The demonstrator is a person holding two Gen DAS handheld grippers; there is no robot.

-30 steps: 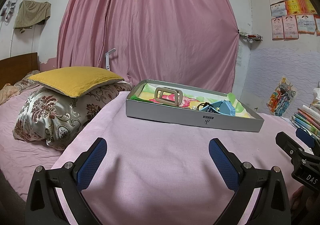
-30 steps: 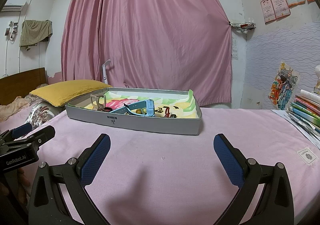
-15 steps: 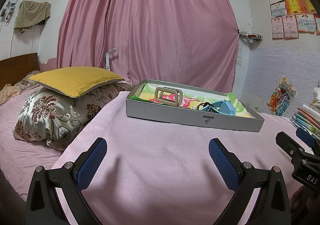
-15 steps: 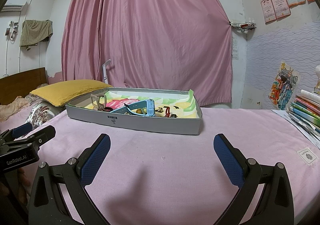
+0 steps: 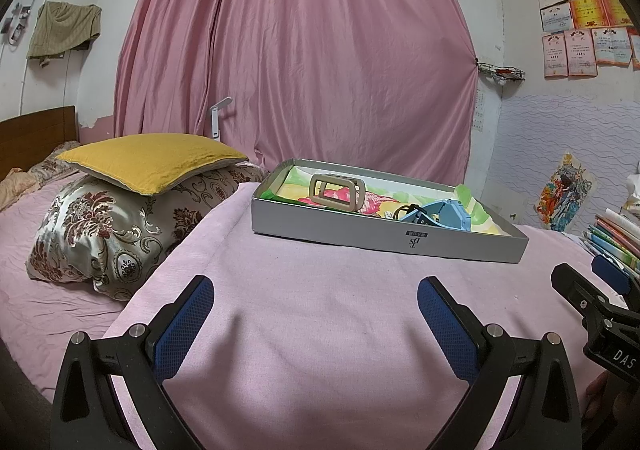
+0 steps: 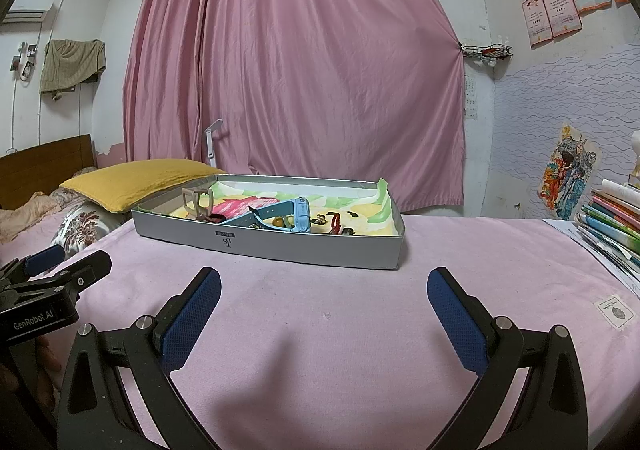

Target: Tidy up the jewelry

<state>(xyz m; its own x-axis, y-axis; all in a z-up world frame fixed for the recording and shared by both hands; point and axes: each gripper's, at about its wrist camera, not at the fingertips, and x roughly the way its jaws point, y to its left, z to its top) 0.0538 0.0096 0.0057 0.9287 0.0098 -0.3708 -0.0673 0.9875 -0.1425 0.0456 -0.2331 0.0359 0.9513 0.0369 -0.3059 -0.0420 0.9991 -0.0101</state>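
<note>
Both claws, left gripper [image 5: 316, 302] and right gripper [image 6: 324, 292], hover spread wide, empty, over pink bedding; jewelry lies gathered inside shallow grey cardboard tray [image 6: 280, 248], containing loose pieces.

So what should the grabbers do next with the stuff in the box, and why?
Hard to say for sure: the blue watch, beige hair clip and small trinkets all lie in the grey box, which fits tidied or still unsorted. Both grabbers are open and hold nothing. Probably ease the right one closer to look.
</note>
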